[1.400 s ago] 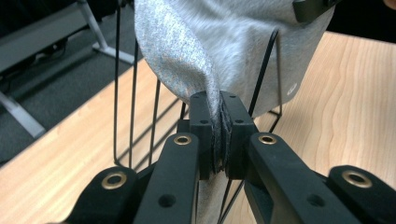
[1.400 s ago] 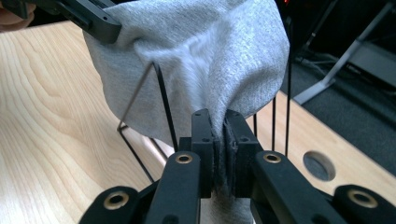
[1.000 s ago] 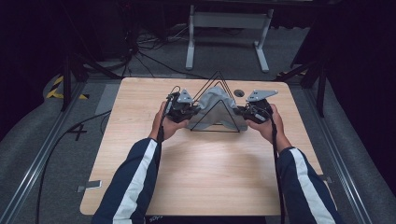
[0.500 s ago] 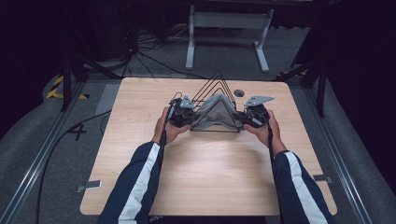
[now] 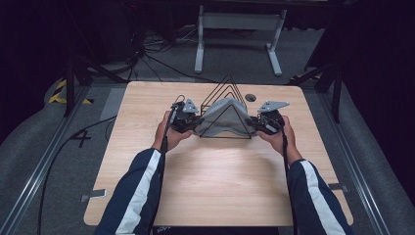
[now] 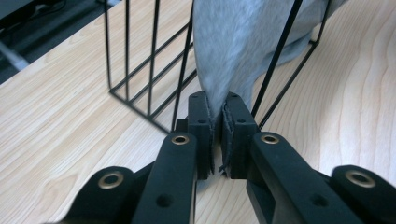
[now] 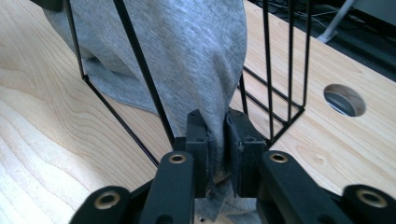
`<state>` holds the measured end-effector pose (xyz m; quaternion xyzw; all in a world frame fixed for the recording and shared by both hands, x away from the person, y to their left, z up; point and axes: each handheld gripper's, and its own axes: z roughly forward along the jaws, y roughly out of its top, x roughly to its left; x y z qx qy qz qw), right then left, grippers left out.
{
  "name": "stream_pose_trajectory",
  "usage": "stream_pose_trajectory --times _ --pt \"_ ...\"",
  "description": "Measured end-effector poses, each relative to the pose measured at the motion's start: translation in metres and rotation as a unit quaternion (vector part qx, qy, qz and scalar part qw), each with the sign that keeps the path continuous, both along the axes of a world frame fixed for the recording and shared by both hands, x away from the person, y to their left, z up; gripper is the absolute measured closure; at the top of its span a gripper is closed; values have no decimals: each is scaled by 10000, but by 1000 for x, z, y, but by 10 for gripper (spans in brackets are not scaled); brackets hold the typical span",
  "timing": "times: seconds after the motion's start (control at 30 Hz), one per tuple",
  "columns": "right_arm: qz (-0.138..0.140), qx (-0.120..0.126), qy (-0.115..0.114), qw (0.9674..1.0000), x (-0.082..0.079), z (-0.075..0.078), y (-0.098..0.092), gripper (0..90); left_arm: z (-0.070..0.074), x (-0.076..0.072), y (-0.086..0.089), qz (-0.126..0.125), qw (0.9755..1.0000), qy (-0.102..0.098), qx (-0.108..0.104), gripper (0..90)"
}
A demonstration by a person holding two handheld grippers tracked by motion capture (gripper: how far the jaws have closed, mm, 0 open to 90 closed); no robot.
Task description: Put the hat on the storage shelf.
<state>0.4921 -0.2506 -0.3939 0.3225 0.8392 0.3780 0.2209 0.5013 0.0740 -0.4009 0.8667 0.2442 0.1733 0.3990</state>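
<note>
One grey cloth (image 5: 222, 117) drapes over one black wire rack (image 5: 227, 93) on the table (image 5: 215, 181). Two grippers, left (image 6: 217, 128) and right (image 7: 218, 140), each clamp a cloth end.

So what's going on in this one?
A person at a wooden table holds a tool in each hand. The left tool and the right tool each pinch an end of a grey cloth draped through a black wire rack, one on either side.
</note>
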Motion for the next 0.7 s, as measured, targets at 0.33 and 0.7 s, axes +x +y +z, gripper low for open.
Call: stream_pose_trajectory --times 0.33,0.7 --pt "-105 -100 -71 9999 -11 9 -6 744 13 -16 21 -12 9993 -181 337 827" --pt "-121 -221 -102 9996 -26 16 -16 696 17 -36 43 -27 9979 -207 610 807"
